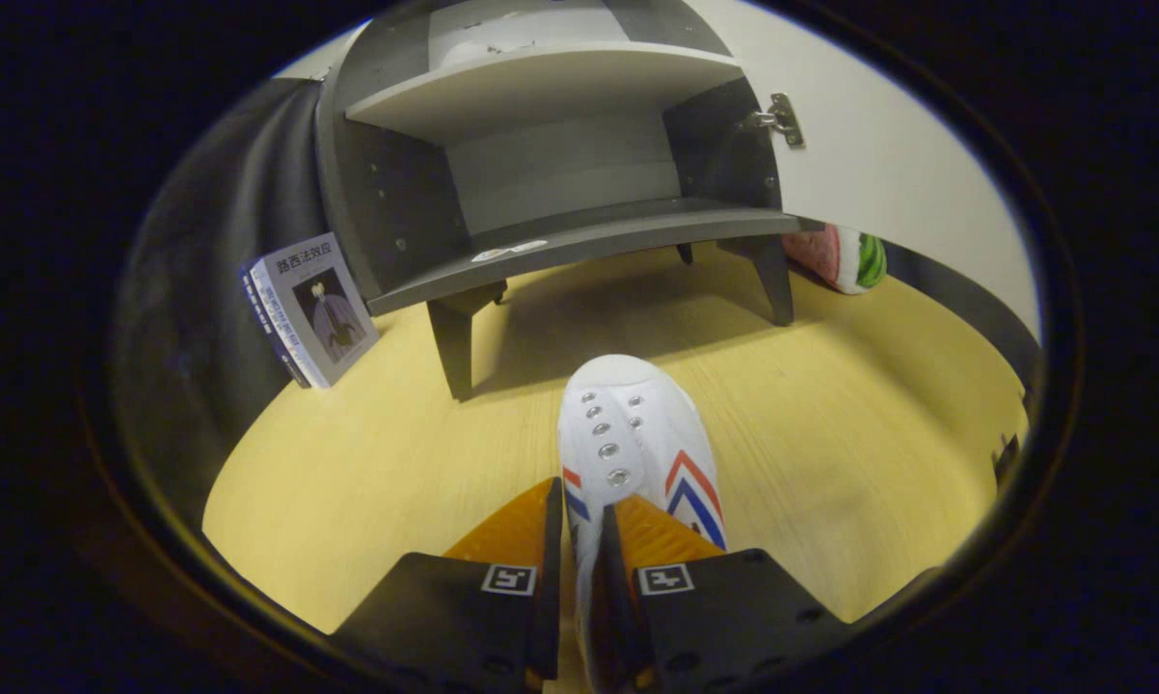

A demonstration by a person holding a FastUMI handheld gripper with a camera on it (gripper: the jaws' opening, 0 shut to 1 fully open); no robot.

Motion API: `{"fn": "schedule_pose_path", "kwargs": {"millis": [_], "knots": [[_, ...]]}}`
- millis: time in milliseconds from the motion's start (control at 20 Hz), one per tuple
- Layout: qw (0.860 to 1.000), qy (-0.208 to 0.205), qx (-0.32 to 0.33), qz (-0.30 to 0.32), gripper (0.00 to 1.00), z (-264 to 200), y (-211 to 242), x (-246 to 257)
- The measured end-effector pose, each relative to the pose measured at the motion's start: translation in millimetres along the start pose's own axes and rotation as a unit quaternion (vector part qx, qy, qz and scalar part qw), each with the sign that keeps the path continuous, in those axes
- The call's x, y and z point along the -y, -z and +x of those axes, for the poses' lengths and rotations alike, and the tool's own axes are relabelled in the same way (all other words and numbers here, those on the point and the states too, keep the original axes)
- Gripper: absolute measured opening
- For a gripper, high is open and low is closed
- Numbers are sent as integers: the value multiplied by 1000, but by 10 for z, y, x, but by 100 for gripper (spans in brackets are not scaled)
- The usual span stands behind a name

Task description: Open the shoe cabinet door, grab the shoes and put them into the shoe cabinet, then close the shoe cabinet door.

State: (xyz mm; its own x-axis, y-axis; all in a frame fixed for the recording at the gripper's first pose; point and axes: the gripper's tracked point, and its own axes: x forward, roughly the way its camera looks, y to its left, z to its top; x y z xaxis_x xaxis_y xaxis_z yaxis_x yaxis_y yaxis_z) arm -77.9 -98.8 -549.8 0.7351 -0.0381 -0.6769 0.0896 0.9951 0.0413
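White canvas with red and blue chevrons: that is the shoe (637, 453), and I have it pinched between the two fingers of the tool (587, 525), which are drawn narrow on its side wall near the lace eyelets. The toe points away from me toward the cabinet, a sensible way to carry it, since it can go in toe first. Whether the sole rests on the desk (859, 424) or hangs just above it I cannot tell.

Straight beyond the toe stands the shoe cabinet (541, 164), raised on short legs, its door (888, 164) swung wide to the right on a metal hinge (777, 120). The lower shelf (589, 241) looks bare apart from a small white sticker at its front lip, and I judge it the natural place to go. That lip sits above the shoe, so I would need to lift before going forward.

Room is good ahead. On the left a book (309, 308) leans beside the cabinet; on the far right, past the cabinet leg, sits a watermelon-patterned object (845, 255). Both are well apart from my line.
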Motion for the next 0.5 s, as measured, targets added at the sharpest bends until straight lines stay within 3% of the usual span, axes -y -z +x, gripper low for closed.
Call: {"fn": "schedule_pose_path", "kwargs": {"millis": [100, 150, 300, 500], "knots": [[1000, 7, -5, -22, 22, 54, 6, 18], [999, 9, -10, -35, 10, -5, 23, -16], [1000, 15, -8, -19, 3, -49, -108, -34], [1000, 22, 8, -2, 2, -203, -401, -14]]}}
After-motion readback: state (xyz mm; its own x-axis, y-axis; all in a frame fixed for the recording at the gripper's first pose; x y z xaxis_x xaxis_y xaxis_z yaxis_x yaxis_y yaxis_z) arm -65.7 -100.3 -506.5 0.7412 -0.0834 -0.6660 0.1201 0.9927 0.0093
